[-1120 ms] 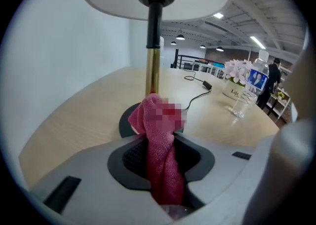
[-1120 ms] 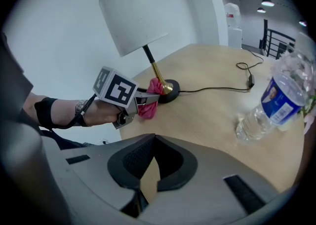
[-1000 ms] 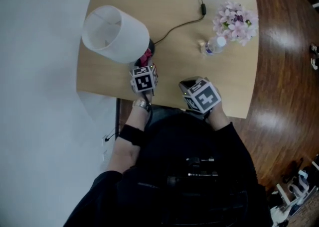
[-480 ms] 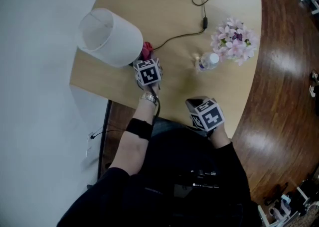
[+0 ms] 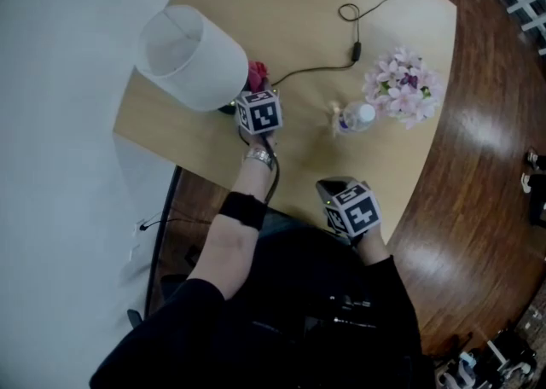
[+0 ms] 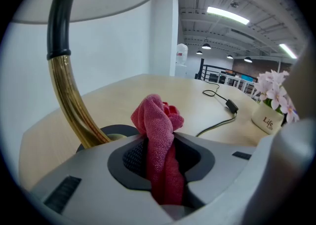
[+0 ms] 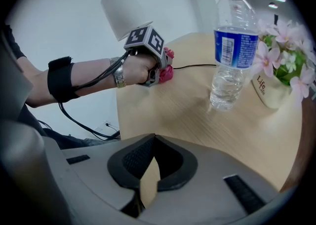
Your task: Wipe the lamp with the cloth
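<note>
A lamp with a white shade (image 5: 192, 55) stands at the table's left; its brass stem (image 6: 69, 95) and dark base (image 6: 116, 131) fill the left of the left gripper view. My left gripper (image 5: 254, 95) (image 6: 160, 160) is shut on a pink cloth (image 6: 160, 130) (image 5: 258, 74), which bunches up past the jaws just right of the stem, close to the base. My right gripper (image 5: 337, 188) (image 7: 148, 169) hangs shut and empty over the table's near edge, apart from the lamp. It looks across at the cloth (image 7: 167, 71) in the left gripper.
A clear water bottle (image 5: 354, 117) (image 7: 232, 46) stands mid-table beside a pot of pink flowers (image 5: 401, 84) (image 7: 279, 71). The lamp's black cable with a switch (image 5: 354, 37) (image 6: 222, 110) runs across the far side of the wooden table (image 5: 299, 3). Dark wood floor lies to the right.
My left gripper carried the cloth further onto the table, up beside the lamp's base. The right gripper drew back to the near edge, still shut.
</note>
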`<action>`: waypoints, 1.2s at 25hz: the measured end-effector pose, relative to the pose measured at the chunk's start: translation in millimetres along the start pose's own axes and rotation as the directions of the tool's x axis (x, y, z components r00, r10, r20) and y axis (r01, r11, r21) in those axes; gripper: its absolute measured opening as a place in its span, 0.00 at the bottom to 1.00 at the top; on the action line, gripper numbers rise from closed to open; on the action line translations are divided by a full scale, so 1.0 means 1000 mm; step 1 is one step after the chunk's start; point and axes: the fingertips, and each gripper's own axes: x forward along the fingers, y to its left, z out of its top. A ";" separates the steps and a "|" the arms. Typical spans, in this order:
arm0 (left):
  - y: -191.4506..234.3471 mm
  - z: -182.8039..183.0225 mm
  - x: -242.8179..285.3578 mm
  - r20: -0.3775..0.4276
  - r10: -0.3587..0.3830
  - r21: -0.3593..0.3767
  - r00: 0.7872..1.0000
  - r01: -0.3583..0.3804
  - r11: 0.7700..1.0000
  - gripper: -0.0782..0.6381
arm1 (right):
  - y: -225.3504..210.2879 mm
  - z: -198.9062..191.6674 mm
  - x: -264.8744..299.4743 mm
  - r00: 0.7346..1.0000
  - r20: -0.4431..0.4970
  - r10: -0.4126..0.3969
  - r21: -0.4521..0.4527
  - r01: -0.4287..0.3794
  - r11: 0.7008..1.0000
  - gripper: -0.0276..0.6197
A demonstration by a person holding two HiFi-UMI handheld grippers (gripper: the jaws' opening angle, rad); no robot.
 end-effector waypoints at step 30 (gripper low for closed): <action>0.073 -0.059 -0.059 -0.143 -0.273 0.424 0.951 0.308 0.852 0.28 | 0.076 0.075 0.052 0.993 0.119 -0.013 0.161 -0.006 0.987 0.05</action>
